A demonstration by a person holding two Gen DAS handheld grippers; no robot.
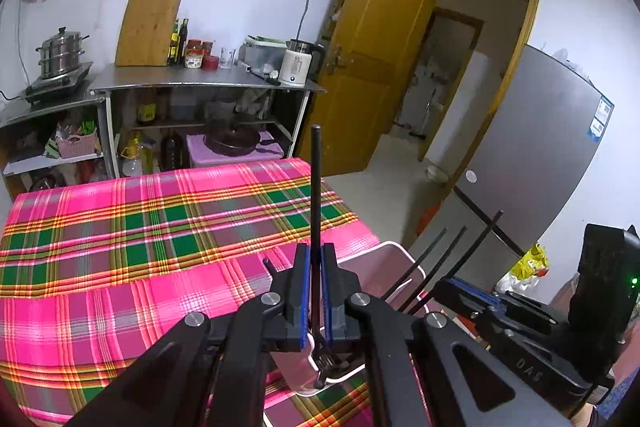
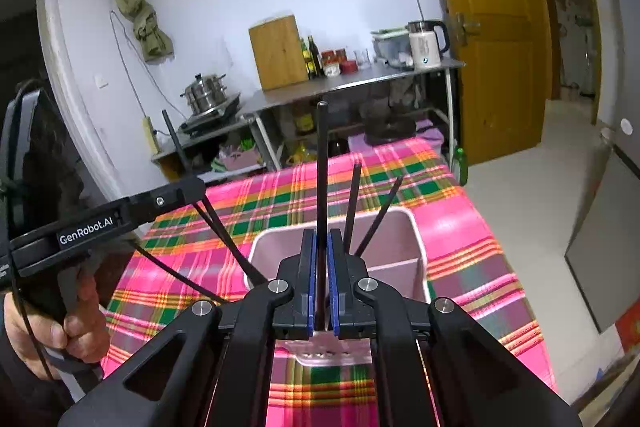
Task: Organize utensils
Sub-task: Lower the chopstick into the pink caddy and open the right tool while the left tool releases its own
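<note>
My left gripper [image 1: 316,255] is shut on a black-handled fork [image 1: 316,187]; its handle points up and its tines [image 1: 325,363] hang over a pink utensil bin [image 1: 394,259]. My right gripper [image 2: 322,243] is shut on a black utensil handle [image 2: 322,163] standing upright over the same pink bin [image 2: 400,223]. Several black handles [image 2: 354,203] lean inside the bin. The left gripper [image 2: 120,215] shows at the left of the right wrist view, held by a hand. The right gripper body [image 1: 532,311] shows at the right of the left wrist view.
The bin stands on a table with a pink plaid cloth [image 1: 140,247]. Behind is a steel counter [image 1: 200,83] with a cutting board, bottles, a kettle and a steamer pot. A wooden door [image 1: 380,67] and a grey fridge [image 1: 540,155] are at the right.
</note>
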